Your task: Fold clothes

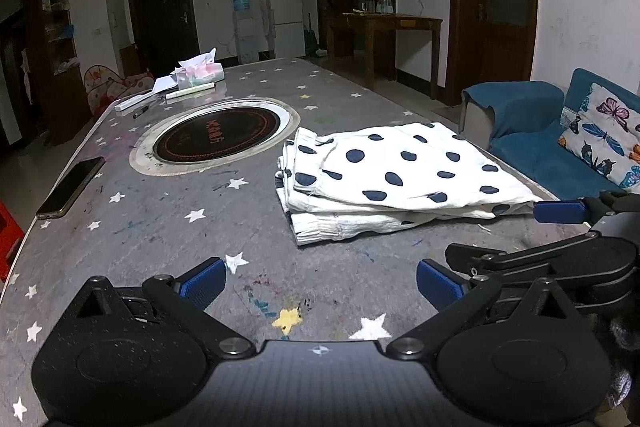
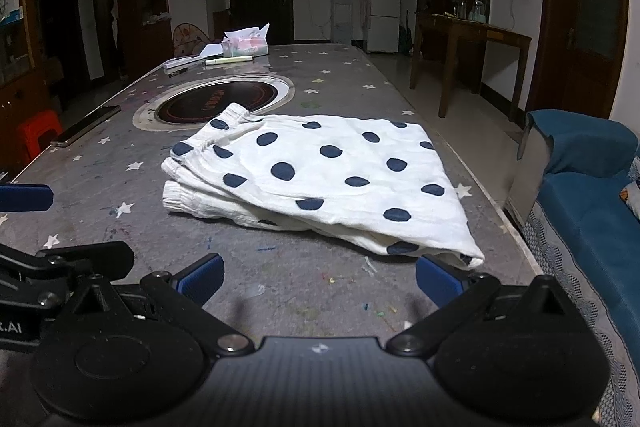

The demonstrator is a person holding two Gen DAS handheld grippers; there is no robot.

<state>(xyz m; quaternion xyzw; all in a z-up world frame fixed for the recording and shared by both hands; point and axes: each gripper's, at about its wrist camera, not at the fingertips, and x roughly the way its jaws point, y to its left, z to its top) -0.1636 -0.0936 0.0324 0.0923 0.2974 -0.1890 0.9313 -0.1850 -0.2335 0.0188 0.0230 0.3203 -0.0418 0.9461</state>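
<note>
Left wrist view cuts off the right gripper (image 1: 560, 239) at the frame's right edge, so only one blue pad and its black linkage show there, and the printing on the round black inset hotplate with a pale ring (image 1: 214, 139) is too small to read. Right wrist view likewise shows just one blue fingertip of the left gripper (image 2: 24, 198) at its left edge. How many layers the white folded garment with dark blue polka dots (image 2: 320, 179) holds cannot be told; stacked ribbed hems show at its near-left end, and its underside is hidden.

That garment lies flat on the grey star-patterned bench (image 1: 160, 219), just beside the hotplate and near the bench's right edge. A dark smartphone (image 1: 71, 187) lies by the left edge, well apart from the cloth. At the far end sit a tissue box with papers (image 1: 200, 69) and a white pen-like stick (image 1: 190, 91). A blue sofa with a butterfly cushion (image 2: 584, 195) stands to the right of the bench, and a white fridge (image 2: 384, 13) stands against the far wall.

Both grippers hover low over the bare bench in front of the garment, side by side. The left gripper's (image 1: 320, 285) jaws are spread wide with nothing between them; the right gripper's (image 2: 320, 281) jaws are equally wide and empty, its right pad close to the garment's near corner.
</note>
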